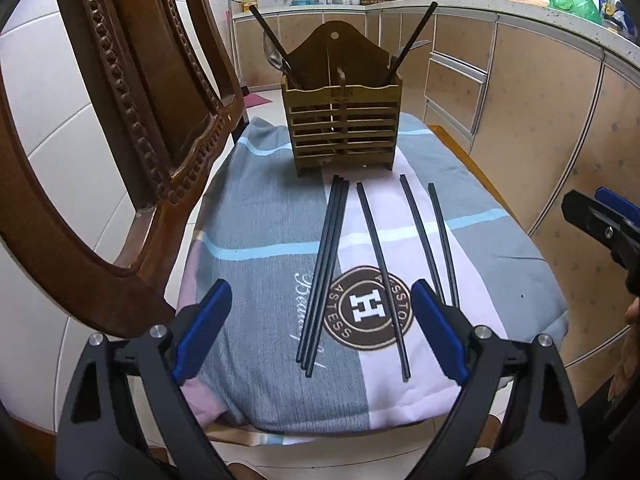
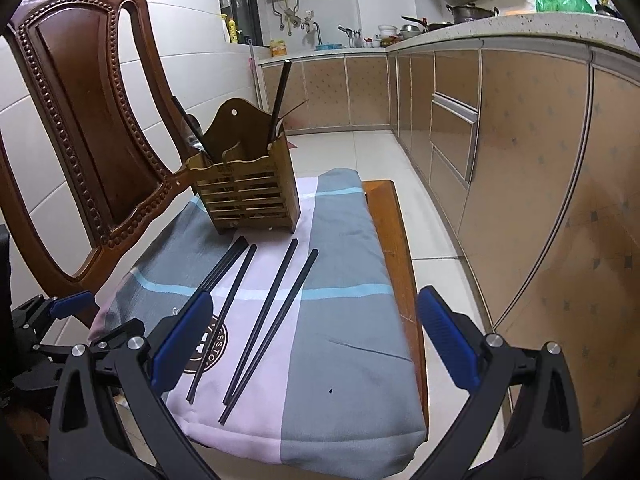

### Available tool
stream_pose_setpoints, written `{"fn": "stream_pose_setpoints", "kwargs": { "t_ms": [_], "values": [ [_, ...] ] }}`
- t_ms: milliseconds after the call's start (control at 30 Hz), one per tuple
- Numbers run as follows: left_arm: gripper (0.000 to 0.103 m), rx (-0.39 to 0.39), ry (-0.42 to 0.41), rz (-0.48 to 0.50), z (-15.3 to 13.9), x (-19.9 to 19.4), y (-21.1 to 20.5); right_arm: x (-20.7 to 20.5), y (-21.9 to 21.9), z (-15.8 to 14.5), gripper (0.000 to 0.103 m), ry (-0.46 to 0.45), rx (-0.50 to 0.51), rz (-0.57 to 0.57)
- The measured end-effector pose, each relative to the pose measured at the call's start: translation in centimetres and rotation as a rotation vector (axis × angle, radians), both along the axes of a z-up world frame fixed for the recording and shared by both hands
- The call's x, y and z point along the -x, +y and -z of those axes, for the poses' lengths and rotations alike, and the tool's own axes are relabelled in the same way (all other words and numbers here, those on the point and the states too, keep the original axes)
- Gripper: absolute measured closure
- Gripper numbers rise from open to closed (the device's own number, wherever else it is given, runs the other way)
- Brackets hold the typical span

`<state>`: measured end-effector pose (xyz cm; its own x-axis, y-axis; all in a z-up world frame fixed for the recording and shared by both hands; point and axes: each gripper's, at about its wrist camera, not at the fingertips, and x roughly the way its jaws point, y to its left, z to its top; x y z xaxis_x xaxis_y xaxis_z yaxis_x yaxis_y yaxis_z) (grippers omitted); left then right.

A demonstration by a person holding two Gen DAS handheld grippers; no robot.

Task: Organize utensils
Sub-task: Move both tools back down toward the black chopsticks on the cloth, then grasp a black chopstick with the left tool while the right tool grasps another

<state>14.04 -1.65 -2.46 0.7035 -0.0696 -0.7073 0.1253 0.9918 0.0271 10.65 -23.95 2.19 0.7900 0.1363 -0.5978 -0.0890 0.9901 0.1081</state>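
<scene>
Black chopsticks [image 1: 326, 272] lie loose on the padded cloth [image 1: 256, 216] mid-frame, with the wooden holder [image 1: 342, 128] above centre. Left gripper [image 1: 320, 332] and right gripper [image 2: 312, 344] both hang spread, grasping nothing. Judged risk: thin sticks roll or slip on soft fabric. Only the right wrist view shows the bare wooden edge [image 2: 394, 240] at right.
</scene>
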Motion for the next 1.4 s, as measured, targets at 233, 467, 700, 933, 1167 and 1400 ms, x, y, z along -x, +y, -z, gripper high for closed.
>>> {"fn": "stream_pose_setpoints", "kwargs": {
  "t_ms": [233, 467, 700, 933, 1167, 1400],
  "values": [
    [0.016, -0.005, 0.033, -0.011, 0.3, -4.2, 0.0, -2.5, 0.8, 1.5, 0.034, 0.094, 0.031, -0.033],
    [0.054, 0.028, 0.132, 0.047, 1.6, -9.7, -2.5, -7.6, 2.1, 3.3, 0.046, 0.163, 0.071, -0.022],
    [0.080, 0.035, 0.274, 0.106, 4.7, -13.8, -6.4, -12.0, 1.5, 5.7, 0.056, 0.276, 0.010, -0.004],
    [0.081, 0.067, 0.362, 0.057, 7.1, -17.0, -6.5, -15.1, 2.5, 7.8, 0.062, 0.335, 0.048, -0.001],
    [0.090, 0.111, 0.374, 0.029, 7.2, -19.9, -6.2, -18.8, 3.1, 10.1, 0.071, 0.398, 0.077, 0.007],
    [0.097, 0.172, 0.375, 0.039, 7.4, -21.0, -5.0, -20.2, 2.3, 9.7, 0.092, 0.403, 0.026, 0.014]
  ]
}}
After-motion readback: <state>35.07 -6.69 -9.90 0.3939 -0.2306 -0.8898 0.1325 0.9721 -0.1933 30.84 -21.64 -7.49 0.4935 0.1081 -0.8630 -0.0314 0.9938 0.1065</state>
